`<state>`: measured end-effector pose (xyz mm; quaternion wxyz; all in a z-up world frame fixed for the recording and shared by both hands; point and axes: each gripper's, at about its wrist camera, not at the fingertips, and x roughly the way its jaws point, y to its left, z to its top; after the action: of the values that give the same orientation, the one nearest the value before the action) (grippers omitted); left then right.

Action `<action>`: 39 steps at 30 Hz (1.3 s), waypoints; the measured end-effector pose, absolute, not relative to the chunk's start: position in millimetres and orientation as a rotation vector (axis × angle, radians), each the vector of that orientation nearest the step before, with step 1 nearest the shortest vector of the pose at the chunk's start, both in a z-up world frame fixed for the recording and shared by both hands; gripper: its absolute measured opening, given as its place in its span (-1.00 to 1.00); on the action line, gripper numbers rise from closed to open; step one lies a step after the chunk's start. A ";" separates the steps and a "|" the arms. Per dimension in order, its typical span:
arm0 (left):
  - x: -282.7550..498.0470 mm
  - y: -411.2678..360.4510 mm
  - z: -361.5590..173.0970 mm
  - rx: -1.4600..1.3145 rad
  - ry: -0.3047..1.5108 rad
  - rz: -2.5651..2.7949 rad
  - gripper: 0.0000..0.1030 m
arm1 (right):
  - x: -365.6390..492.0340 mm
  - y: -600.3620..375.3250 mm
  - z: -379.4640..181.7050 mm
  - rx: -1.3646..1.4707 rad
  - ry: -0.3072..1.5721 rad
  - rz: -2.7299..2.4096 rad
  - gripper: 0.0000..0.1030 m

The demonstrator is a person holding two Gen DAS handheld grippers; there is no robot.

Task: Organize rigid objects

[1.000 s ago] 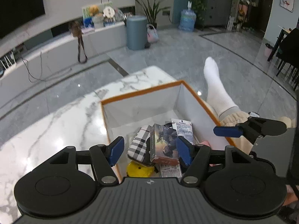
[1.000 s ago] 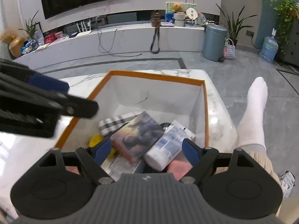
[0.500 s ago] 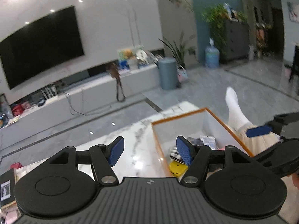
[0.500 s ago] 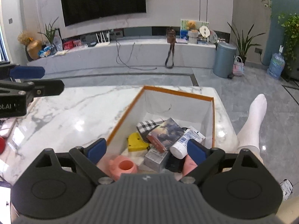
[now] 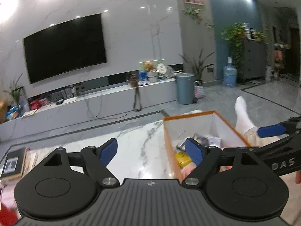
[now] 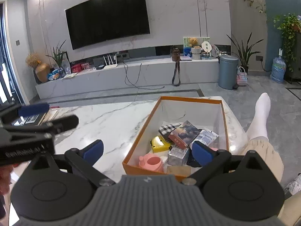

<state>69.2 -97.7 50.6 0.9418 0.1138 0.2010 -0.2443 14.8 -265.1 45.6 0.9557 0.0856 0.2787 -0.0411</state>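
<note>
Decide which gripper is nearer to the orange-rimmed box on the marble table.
Right. The right gripper, jaws opening and empty, hangs over the near end of the orange-rimmed box. The left gripper, also opening and empty, sits off to the box's left, above bare marble table.

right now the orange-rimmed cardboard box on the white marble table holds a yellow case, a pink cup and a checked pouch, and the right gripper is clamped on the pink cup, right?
Not quite. The right gripper grips nothing: its jaws are opening, empty. The pink cup lies free in the orange-rimmed cardboard box on the white marble table, with the yellow case and checked pouch, as the right wrist view shows.
</note>
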 end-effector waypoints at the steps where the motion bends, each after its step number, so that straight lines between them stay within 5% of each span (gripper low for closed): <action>1: 69.4 -97.0 45.3 0.213 0.419 -0.474 0.97 | 11.1 -263.6 41.8 0.168 0.553 -0.088 0.95; 20: 88.7 -68.5 -36.7 0.129 0.631 -0.240 1.00 | 12.8 -252.6 -35.1 0.053 0.531 -0.217 0.95; 39: 82.0 -67.0 -51.4 0.145 0.681 -0.226 1.00 | 21.5 -248.9 -55.1 0.053 0.570 -0.224 0.95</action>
<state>82.0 -67.0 -51.4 0.9337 0.0711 0.3332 -0.1103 21.5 -248.9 -55.1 0.9532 0.0259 0.2803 -0.1102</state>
